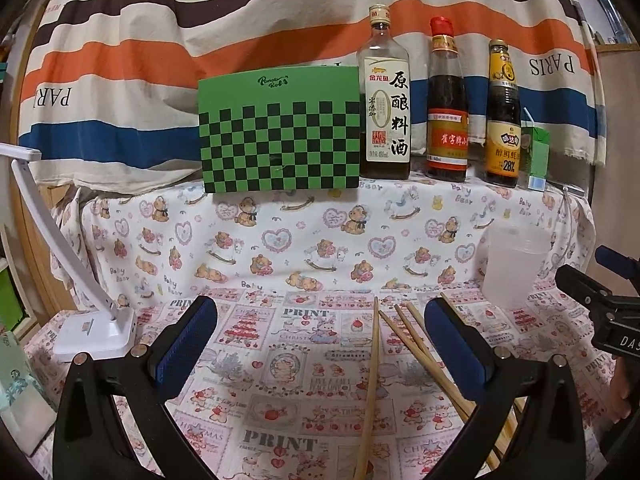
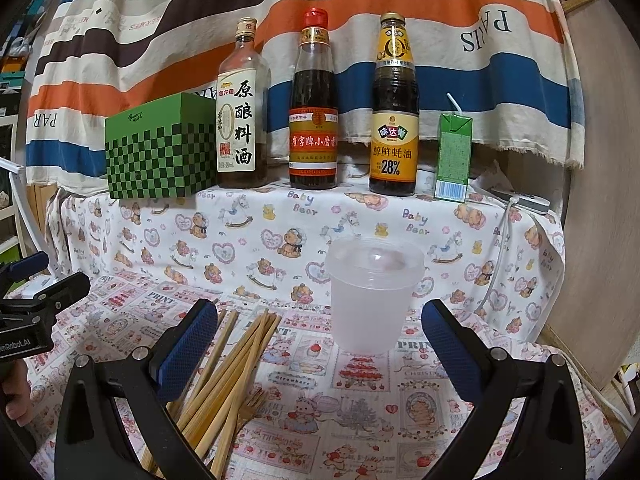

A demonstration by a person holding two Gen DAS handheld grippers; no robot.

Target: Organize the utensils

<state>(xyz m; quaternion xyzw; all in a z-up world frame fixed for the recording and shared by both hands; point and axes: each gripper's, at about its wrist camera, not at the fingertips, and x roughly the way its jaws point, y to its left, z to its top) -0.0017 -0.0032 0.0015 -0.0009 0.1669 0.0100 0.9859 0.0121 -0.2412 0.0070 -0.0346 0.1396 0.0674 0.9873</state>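
Blue-padded fingers of the left gripper (image 1: 320, 344) stand wide apart over the printed tablecloth (image 1: 280, 360), gripping nothing; between them lie bamboo chopsticks (image 1: 374, 380), one running straight up the gap and others slanting under the right-hand finger. Likewise the right gripper (image 2: 316, 344) is spread open and empty, with the chopstick bundle (image 2: 236, 372) fanned beside and beneath its left finger, and a small wooden fork (image 2: 250, 406) lying among them. Just ahead of the right gripper, between its fingertips, a translucent plastic cup (image 2: 372, 300) stands upright on the cloth, well apart from the chopsticks; nothing can be seen inside it. In the left wrist view the same cup (image 1: 514, 264) sits to the right, beyond the finger, near the other gripper's black body. Farther back, on a raised shelf draped with bear-print cloth, stand a green checkered box (image 1: 280, 132), a cooking wine bottle (image 1: 384, 100) nearly empty, a dark sauce bottle with a red cap (image 1: 446, 108), an oyster sauce bottle (image 1: 504, 120) and a green juice carton (image 2: 454, 156) with a straw. A white desk lamp (image 1: 96, 328) stands at the left.
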